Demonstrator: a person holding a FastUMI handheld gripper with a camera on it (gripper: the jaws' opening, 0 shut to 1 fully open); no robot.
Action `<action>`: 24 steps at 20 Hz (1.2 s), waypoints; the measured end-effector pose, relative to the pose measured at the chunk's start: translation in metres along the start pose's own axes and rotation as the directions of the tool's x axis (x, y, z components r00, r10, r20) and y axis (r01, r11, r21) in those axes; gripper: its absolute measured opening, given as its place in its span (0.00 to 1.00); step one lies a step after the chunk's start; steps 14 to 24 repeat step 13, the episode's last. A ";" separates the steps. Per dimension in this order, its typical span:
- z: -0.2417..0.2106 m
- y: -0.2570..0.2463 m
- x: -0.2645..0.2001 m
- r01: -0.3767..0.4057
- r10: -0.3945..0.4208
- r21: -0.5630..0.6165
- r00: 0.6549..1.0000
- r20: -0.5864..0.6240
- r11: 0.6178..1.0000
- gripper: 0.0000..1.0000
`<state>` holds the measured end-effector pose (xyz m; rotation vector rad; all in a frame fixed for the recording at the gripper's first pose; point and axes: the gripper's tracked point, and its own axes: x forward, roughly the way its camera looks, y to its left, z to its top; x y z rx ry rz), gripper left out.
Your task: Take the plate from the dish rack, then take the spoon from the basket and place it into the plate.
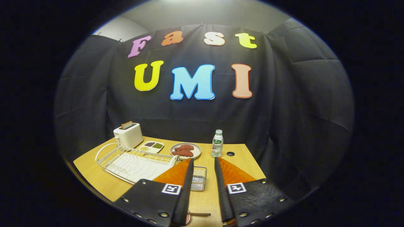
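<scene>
Gripper: the gripper (pixel 203 162) is raised above the near part of the wooden table (pixel 240 157), looking down along its two fingers toward the back wall of black cloth.
Fingers: they stand apart with a bare gap between them and nothing held; the tongs are released.
Dish rack: a white wire dish rack (pixel 132 162) lies on the table ahead of the left finger and off to its left, its near right corner hidden behind that finger. No plate stands in the part of the rack that can be seen.
Basket: a small metal mesh basket (pixel 199 178) sits just right of the rack, partly covered by the left finger and showing in the gap between the fingers. What is inside cannot be told.
Plate and spoon: below the fingers, close to the gripper's body, a sliver of a pinkish round rim (pixel 188 219) shows with a thin dark brown handle (pixel 199 214) lying across it toward the right. Too little is visible to say for certain that these are the plate and the spoon.
Toaster: a white toaster (pixel 128 135) with a slice of bread (pixel 127 125) sticking up stands behind the rack, at the far left corner.
Divided dish: a white tray (pixel 151 146) with three compartments of dark, green and yellow grains lies just right of the toaster.
Meat plate: a round light plate of red meat slices (pixel 185 150) lies beyond the fingers, near the back edge.
Bottle: a small white and green drink bottle (pixel 217 143) stands upright right of the meat plate, with a dark cable hole (pixel 230 154) in the tabletop just beside it.
</scene>
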<state>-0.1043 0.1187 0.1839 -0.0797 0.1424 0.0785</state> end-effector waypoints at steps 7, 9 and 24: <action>0.036 -0.050 0.008 0.076 -0.079 0.060 0.996 0.050 0.995 0.97; 0.067 -0.055 0.007 0.072 -0.078 0.068 0.993 0.085 0.995 0.98; 0.143 -0.058 0.000 0.078 -0.084 0.041 0.979 0.188 0.996 0.97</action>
